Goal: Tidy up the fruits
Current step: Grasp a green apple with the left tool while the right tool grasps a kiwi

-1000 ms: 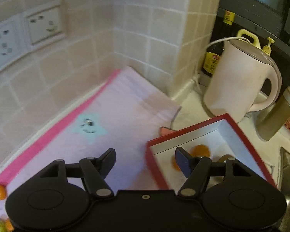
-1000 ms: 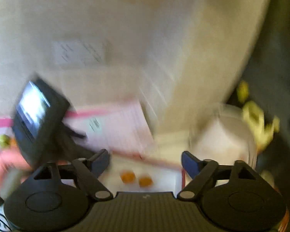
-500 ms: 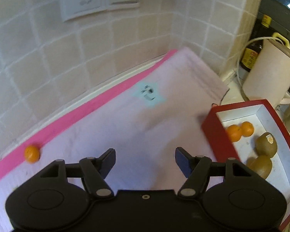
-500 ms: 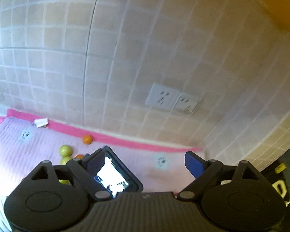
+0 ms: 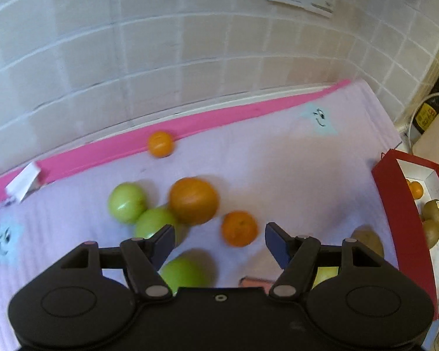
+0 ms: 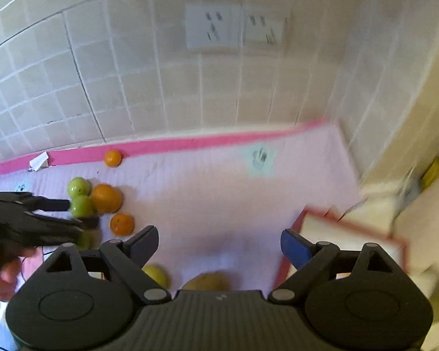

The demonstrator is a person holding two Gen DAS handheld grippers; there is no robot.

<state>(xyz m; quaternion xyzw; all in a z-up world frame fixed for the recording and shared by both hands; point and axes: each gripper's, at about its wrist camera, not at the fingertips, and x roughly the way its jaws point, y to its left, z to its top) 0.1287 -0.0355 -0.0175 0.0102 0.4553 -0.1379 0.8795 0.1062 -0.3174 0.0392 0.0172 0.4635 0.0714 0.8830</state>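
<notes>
Swinging left off the red box (image 5: 395, 204), the left gripper (image 5: 216, 239) now hangs over the fruit pile on the pink mat (image 5: 278, 152), jaws wide and empty; the right gripper (image 6: 219, 239) has dropped from facing the tiled wall toward the mat, its jaws just opening further, nothing between them.

Nearest, a green fruit (image 5: 184, 272) sits under the left gripper's body. Just ahead, a small orange (image 5: 239, 228) lies between the left fingertips' line. Beyond it the big orange (image 5: 193, 200) touches two green fruits (image 5: 127, 201). Far back, a tiny orange (image 5: 160, 144) rests against the pink border. At right, the box already holds oranges and kiwis (image 5: 433, 213).

Risks: these round fruits roll easily, so an off-centre pinch could squirt the small orange away, and a finger nudging the cluster scatters it. Both grippers crowd one patch; they could collide.
</notes>
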